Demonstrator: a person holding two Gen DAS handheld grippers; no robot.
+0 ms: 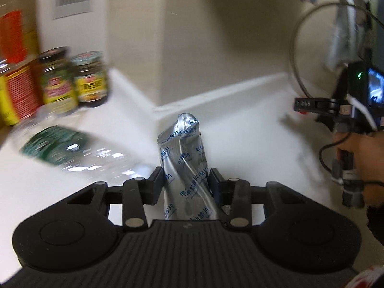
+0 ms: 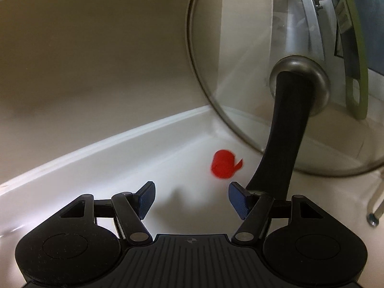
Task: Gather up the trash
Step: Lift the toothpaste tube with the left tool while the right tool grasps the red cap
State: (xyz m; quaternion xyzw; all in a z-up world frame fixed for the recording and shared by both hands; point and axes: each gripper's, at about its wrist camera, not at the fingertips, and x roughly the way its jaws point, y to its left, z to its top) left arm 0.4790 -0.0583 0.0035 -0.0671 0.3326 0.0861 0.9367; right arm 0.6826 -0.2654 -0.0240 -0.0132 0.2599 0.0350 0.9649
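My left gripper (image 1: 185,180) is shut on a silver foil blister pack (image 1: 184,158) with blue print, held upright above the white counter (image 1: 240,129). A clear empty plastic bottle (image 1: 72,151) with a green label lies on its side to the left of it. My right gripper (image 2: 190,198) is open and empty, low over the counter (image 2: 96,175). A small red bottle cap (image 2: 223,164) lies just ahead of it, slightly right, apart from the fingers. The right gripper also shows at the right of the left wrist view (image 1: 309,105).
Two labelled jars (image 1: 74,79) and a red-yellow carton (image 1: 19,91) stand at the back left. A glass pot lid (image 2: 264,76) with a black handle leans against the wall right of the cap. A green board (image 2: 357,72) stands behind it.
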